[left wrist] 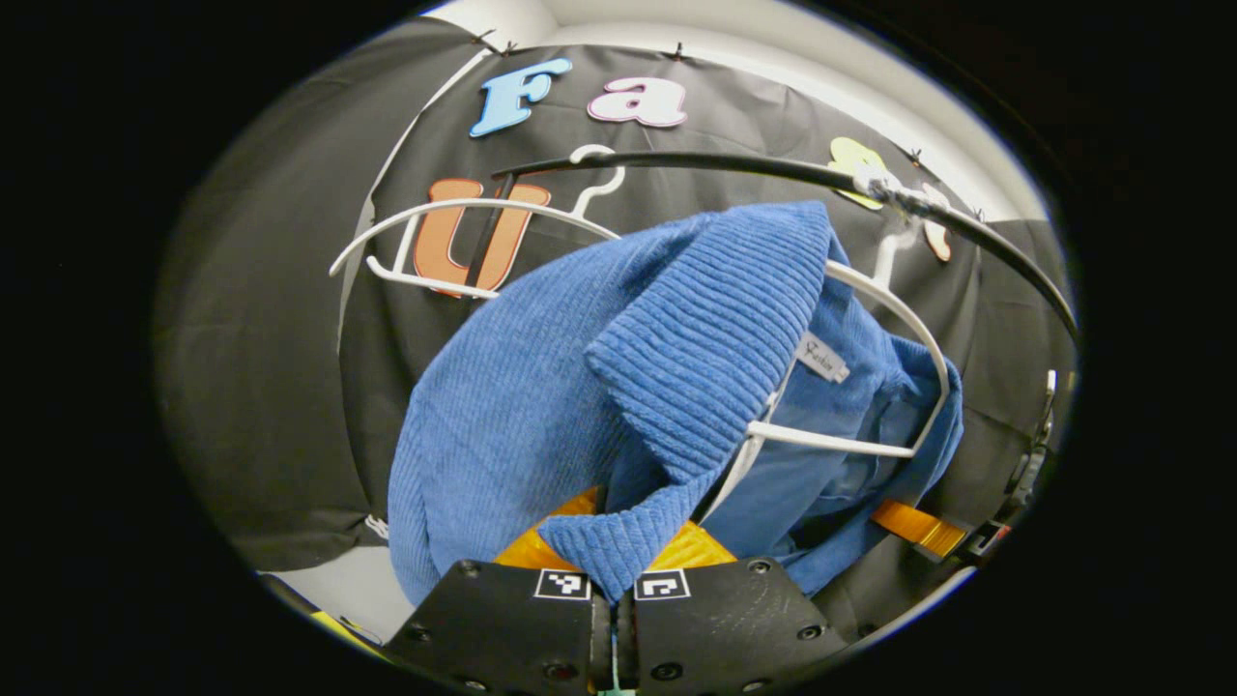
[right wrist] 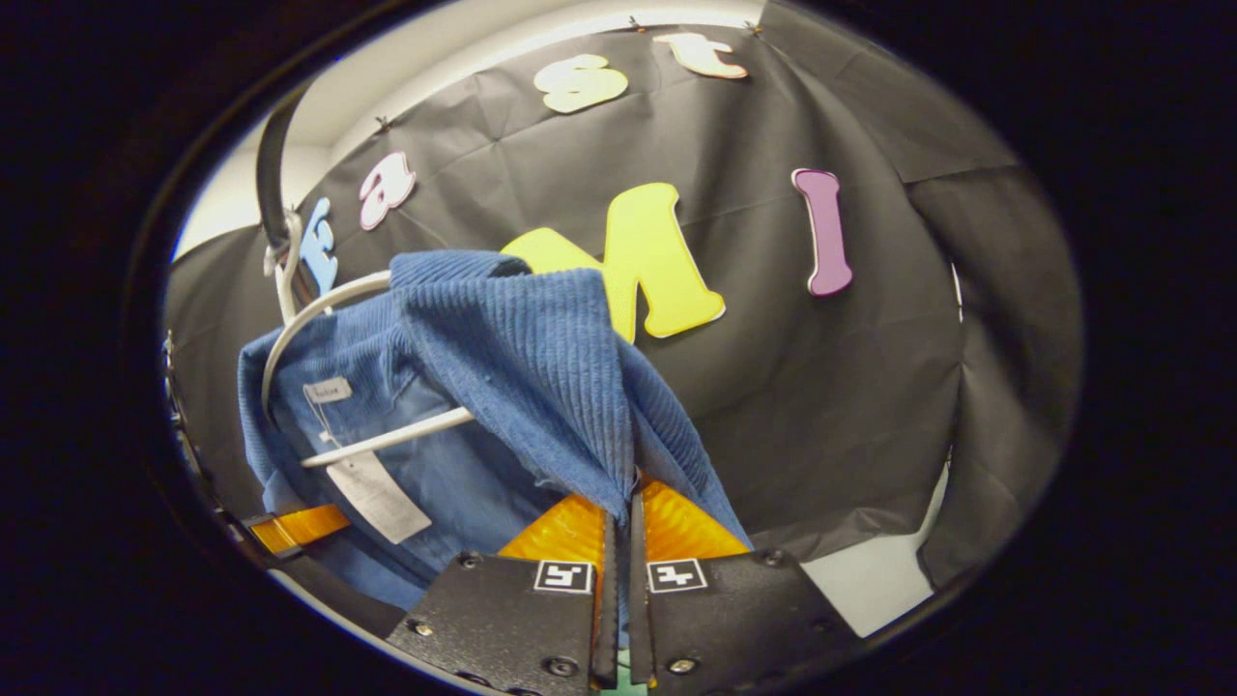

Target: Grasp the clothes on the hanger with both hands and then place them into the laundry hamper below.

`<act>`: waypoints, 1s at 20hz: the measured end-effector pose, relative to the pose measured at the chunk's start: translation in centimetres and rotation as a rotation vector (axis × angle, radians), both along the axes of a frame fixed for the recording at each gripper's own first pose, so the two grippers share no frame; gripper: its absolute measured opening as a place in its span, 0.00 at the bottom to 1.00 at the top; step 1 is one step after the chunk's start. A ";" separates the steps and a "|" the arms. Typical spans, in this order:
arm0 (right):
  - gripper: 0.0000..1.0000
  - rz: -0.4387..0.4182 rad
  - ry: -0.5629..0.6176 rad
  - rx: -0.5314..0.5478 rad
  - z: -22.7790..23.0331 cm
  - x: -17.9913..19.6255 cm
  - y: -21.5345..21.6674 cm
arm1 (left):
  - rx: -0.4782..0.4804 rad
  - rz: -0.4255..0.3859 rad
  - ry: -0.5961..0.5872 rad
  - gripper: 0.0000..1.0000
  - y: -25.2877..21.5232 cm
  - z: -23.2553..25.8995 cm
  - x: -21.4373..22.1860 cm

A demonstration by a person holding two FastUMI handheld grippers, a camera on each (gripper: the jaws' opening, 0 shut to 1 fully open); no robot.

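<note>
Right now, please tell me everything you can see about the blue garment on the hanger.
The blue corduroy shirt looks soft and ribbed, with a smoother lining, a neck label and a paper tag. It still hangs bunched on a white hanger hooked over a black rail. The left gripper and the right gripper each pinch a fold of it between orange fingers.

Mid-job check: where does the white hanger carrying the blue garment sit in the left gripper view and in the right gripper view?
Left gripper view: white hanger right of centre, its lower bar crossing inside the blue garment.
Right gripper view: hanger left of centre, its arm curving over the garment.
Shared landmark: the small white neck label, just above the hanger's lower bar.
</note>
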State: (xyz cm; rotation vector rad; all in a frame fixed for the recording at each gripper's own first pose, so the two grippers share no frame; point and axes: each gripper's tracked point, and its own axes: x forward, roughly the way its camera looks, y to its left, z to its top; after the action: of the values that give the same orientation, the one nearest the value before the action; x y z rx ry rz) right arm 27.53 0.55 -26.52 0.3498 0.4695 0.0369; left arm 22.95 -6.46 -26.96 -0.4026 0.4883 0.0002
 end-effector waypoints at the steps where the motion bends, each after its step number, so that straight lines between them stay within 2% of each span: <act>1: 0.08 -0.010 -0.012 0.016 0.5 0.0 -0.4 | -0.008 0.005 -0.008 0.07 0.4 0.5 0.0; 5: 0.08 -0.054 -0.054 0.095 2.1 -0.1 -2.2 | -0.028 0.024 -0.037 0.07 2.3 2.5 -0.1; 10: 0.08 -0.086 -0.098 0.098 4.6 0.9 -3.8 | -0.042 0.054 -0.079 0.07 5.0 5.5 0.4; 13: 0.08 -0.092 -0.120 0.155 5.9 1.3 -4.5 | -0.030 0.071 -0.089 0.07 7.0 6.6 1.2; 17: 0.07 -0.109 -0.138 0.257 7.1 2.5 -5.8 | -0.048 0.052 -0.099 0.07 8.1 8.2 1.7; 20: 0.08 -0.123 -0.140 0.285 7.2 3.2 -6.5 | -0.039 0.023 -0.109 0.07 9.1 9.5 2.1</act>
State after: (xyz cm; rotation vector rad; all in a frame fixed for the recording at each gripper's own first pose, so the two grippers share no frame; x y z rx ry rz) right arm 30.71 -5.95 -19.36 0.6511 0.3026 0.0090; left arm 25.02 2.61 -17.50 -0.4445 0.3766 -0.0088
